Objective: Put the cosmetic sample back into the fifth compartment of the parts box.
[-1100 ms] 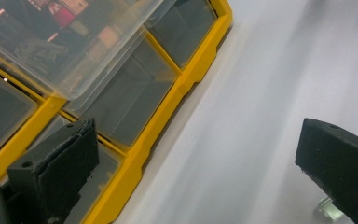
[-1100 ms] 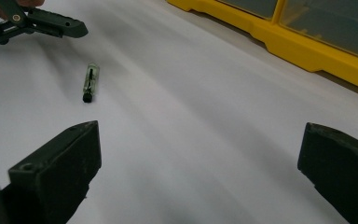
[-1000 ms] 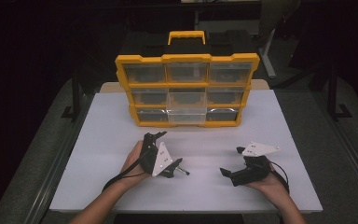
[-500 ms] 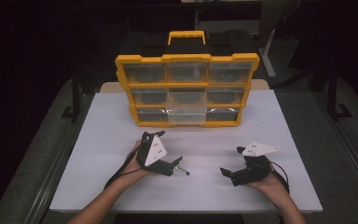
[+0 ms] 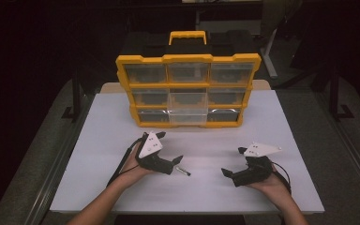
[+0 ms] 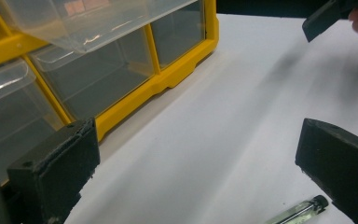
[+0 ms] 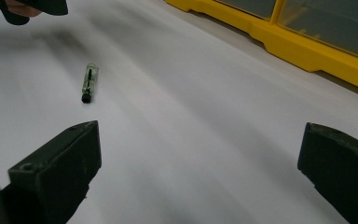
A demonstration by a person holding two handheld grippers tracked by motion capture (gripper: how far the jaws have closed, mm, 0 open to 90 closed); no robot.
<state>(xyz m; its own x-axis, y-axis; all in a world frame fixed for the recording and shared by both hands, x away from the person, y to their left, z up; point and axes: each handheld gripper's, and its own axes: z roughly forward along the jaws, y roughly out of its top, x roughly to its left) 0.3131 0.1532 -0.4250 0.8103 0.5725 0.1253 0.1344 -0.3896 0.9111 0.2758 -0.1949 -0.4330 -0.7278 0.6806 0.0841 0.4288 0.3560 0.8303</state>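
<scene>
A white tabletop [image 5: 98, 140] carries everything here, plain and matte, with its far edge backed by a pale wooden strip. At the back middle stands a yellow organizer [image 5: 187, 89] with a black handle on top and three rows of clear drawers, its base resting flat on the surface. One drawer in the middle column is pulled forward a little. Nearer the front, left of centre, a small clear vial [image 5: 183, 171] with a black cap lies on its side, well apart from the organizer.
</scene>
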